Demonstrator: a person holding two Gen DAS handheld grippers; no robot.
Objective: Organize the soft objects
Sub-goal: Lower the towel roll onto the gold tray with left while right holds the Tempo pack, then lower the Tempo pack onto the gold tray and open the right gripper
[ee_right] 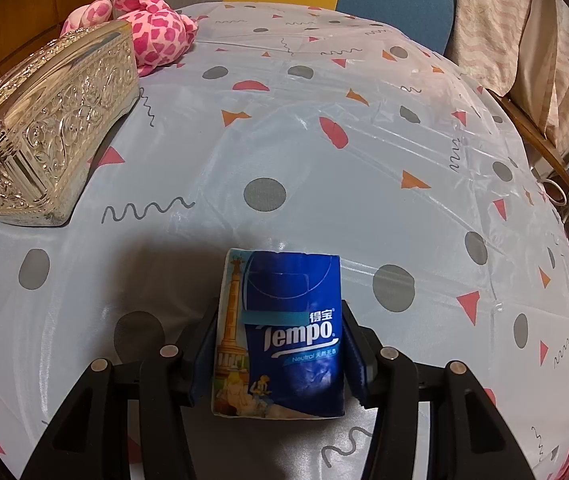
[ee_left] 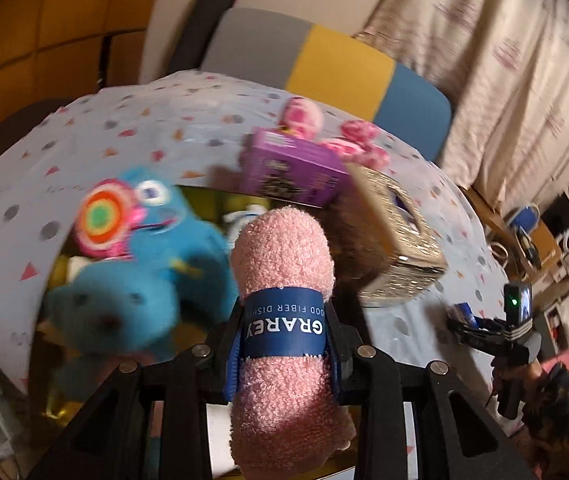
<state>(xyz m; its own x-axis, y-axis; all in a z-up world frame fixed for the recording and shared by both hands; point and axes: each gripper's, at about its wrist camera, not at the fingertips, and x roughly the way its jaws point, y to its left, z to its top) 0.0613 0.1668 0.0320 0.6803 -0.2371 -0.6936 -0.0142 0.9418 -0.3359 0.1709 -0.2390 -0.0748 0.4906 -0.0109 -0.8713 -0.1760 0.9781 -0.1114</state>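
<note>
The table [ee_right: 324, 128], under a pale cloth with dots and triangles, carries most of what is left: a pink spotted plush toy [ee_right: 152, 28] lies at the far edge behind an ornate silver box [ee_right: 48, 128], not yet gathered. To the left, a container holding a blue plush toy [ee_left: 144, 280] with a rainbow lollipop looks like the collecting place, so part of the sorting seems done. A purple box [ee_left: 292, 168] sits near it, its print too blurred to read. The left gripper [ee_left: 284, 340] is clamped on a rolled pink cloth [ee_left: 284, 256] held above that container, its blue band reading "GRAREY". The right gripper [ee_right: 280, 344] hangs over the cloth with its fingers pressed on a tissue pack [ee_right: 284, 332] marked "Tempo" and "Neutral".
</note>
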